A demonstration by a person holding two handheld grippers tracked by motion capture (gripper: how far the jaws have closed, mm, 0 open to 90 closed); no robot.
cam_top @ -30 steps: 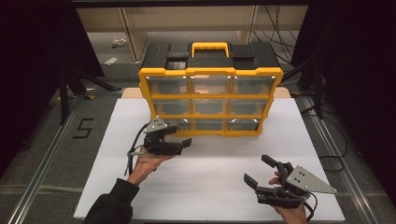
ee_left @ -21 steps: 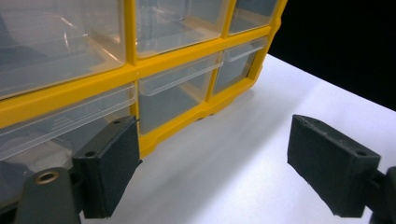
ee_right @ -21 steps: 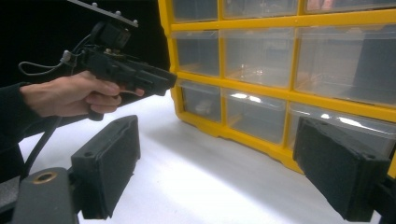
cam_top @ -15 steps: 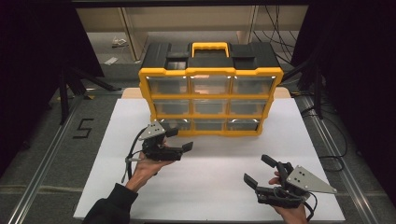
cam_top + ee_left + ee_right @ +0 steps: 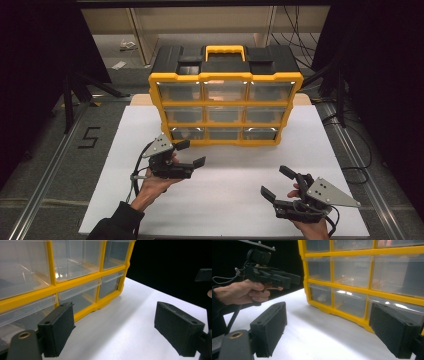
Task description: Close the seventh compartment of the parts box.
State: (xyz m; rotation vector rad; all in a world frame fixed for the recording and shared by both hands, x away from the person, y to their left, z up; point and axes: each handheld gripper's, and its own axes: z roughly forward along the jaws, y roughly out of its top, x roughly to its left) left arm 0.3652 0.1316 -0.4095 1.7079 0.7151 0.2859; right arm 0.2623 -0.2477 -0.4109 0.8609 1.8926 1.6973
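Observation:
A yellow-framed drawer organizer [image 5: 225,107] with a black top, a yellow handle and clear drawers stands upright at the back of the white board [image 5: 235,170]. A hand holds my left gripper [image 5: 192,153] open just in front of the organizer's bottom left drawer, with nothing between the jaws. In the left gripper view the gripper [image 5: 117,327] points along the organizer's [image 5: 75,277] lower drawer rows. My right gripper [image 5: 276,182] is open and empty near the front right of the board. From the right gripper [image 5: 332,328] I see the organizer [image 5: 362,277] and the left gripper [image 5: 289,280].
A black "5" mark [image 5: 89,137] lies on the grey surface left of the board. Metal rails [image 5: 45,195] run along both sides. Dark curtains stand left and right. Cables [image 5: 350,145] trail at the right behind the organizer.
The left gripper has drifted a little back toward the person, still open. The right gripper has not moved.

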